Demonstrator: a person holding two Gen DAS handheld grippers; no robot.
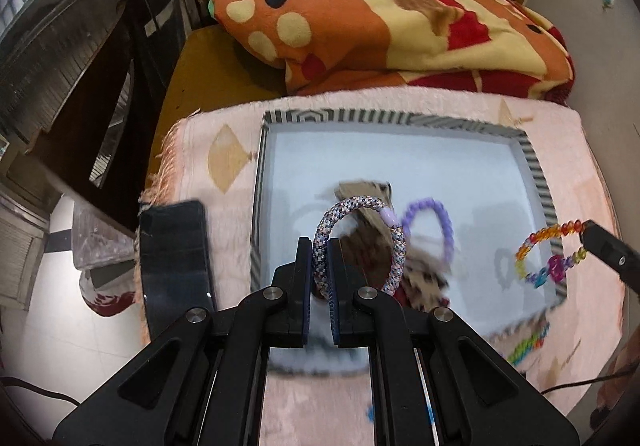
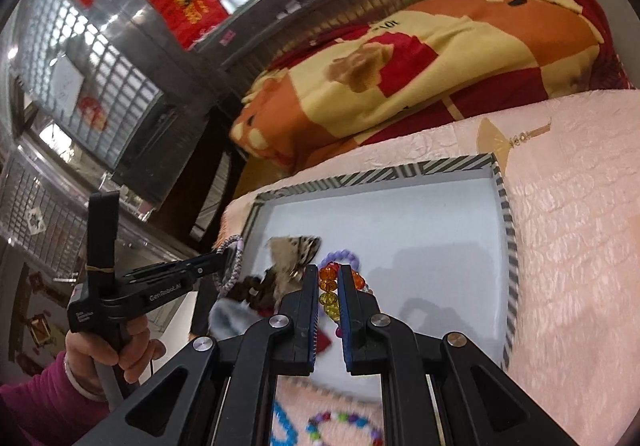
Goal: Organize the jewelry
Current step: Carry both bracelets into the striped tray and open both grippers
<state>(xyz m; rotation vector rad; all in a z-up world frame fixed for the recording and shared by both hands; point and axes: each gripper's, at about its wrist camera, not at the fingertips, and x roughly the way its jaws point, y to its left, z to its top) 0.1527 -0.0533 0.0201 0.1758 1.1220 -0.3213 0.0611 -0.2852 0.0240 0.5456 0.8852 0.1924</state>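
Striped-rim white cardboard tray: far half and right side bare, open to a tool. Near-left corner blocked by brown patterned fabric scraps and purple bead bracelet. Folded orange-red fleece blanket walls the bed's far edge.

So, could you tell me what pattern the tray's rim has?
Black-and-white stripes on the tray rim, clearest in the left wrist view.

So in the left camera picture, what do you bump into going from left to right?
Flat black phone → speckled woven cord bracelet in the left fingers → purple bead bracelet → rainbow bead bracelet held by the right fingers.
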